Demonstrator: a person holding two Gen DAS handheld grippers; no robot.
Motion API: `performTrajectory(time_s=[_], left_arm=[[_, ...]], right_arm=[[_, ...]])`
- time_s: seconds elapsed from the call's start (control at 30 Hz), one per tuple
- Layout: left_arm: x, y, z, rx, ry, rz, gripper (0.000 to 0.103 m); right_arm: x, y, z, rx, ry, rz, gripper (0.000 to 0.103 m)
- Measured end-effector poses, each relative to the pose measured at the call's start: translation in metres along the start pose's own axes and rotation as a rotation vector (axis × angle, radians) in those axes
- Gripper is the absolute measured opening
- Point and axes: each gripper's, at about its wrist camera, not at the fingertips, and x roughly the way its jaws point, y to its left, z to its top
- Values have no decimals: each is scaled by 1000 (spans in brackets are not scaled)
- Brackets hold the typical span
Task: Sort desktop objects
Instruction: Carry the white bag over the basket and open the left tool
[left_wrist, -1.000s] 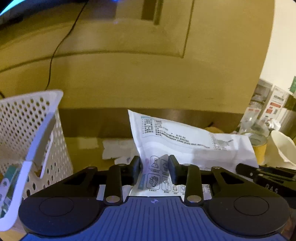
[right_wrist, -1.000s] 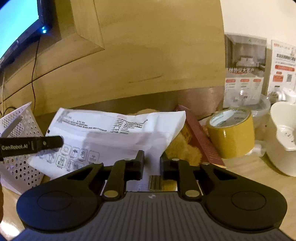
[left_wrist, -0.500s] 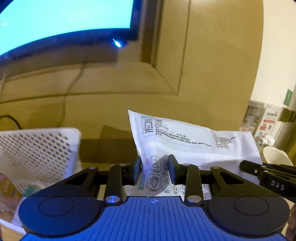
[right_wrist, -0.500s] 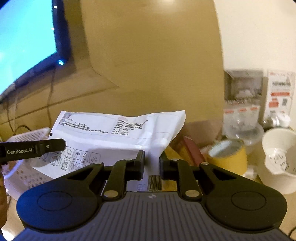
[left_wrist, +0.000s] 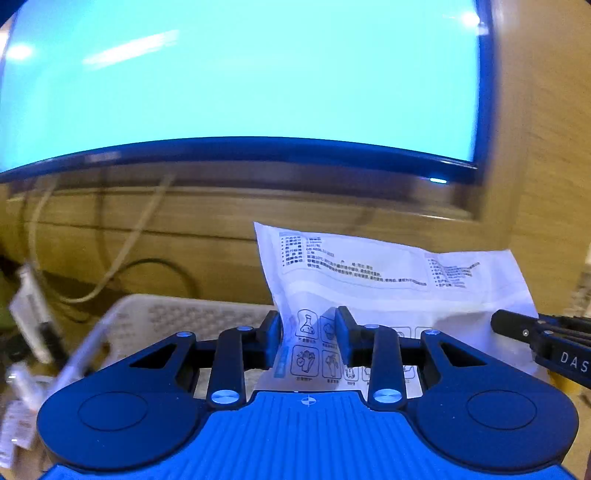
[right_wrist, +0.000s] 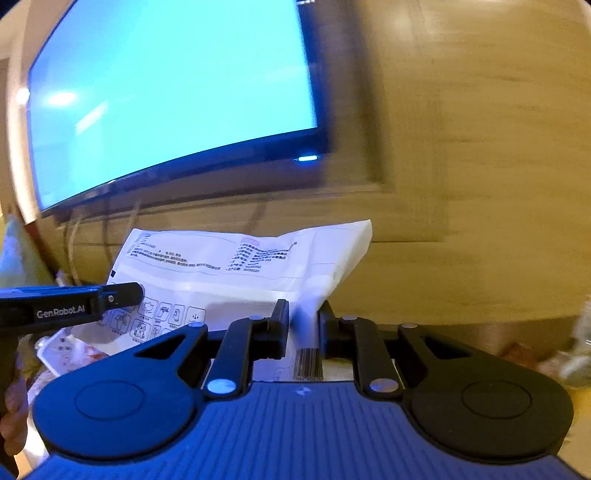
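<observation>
Two hand-held grippers carry one white printed bag (left_wrist: 369, 280) between them, lifted in front of a wood-panelled wall and a glowing blue screen (left_wrist: 236, 81). Both views are blurred.

The left gripper (left_wrist: 308, 332) is clenched on the bag's lower left edge, its pads pressing the strip printed with small pictograms. The right gripper (right_wrist: 303, 325) is clenched on the lower right edge, just above a barcode. Each gripper shows in the other's view as a black bar at the side (the right one reads "DAS", the left one "GenRobot.AI"). The bag stands upright, slightly creased, and touches nothing else.

Below and left of the bag, in the left view, sits a white perforated basket (left_wrist: 177, 317). A pale cable (left_wrist: 122, 258) loops along the wall behind it. At the left edge of the right view, part of a hand (right_wrist: 14, 417) is visible.

The step in hand appears to be carrying the bag to the basket. To do it well, both grips should hold firm and travel together, so the thin film neither tears nor slips. The bag's lower edge should clear the basket's near rim before it descends. Releasing both sides at the same time would let it drop flat rather than swing.
</observation>
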Motion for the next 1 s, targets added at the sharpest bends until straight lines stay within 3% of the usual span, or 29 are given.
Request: performTrajectory(time_s=[0.23,0.47,0.63,0.73,0.8,0.9,1.0], left_arm=[[21,79,1,-46,44,60,34],[57,119,-8,-57,139,44,37],[66,122,-17,-24,168,4,50],[69,119,-20,-4,178,-17,57],[70,118,-23,1,187,-29,67],[71,117,-27,-5,197,-43,85],[73,116,-30,11,215,-14,96]], right_arm=[[49,70,-1,-43,69,60,18],[88,96,-16,-54,172,33,18],[104,100,-25,-62,242,-11,21],[103,104,-26,-75,257,-26,35],[103,107,-28,-86,255,-33,49],[103,112,-30,-97,257,-36,52],[103,116,-33,-98,265,-36,57]])
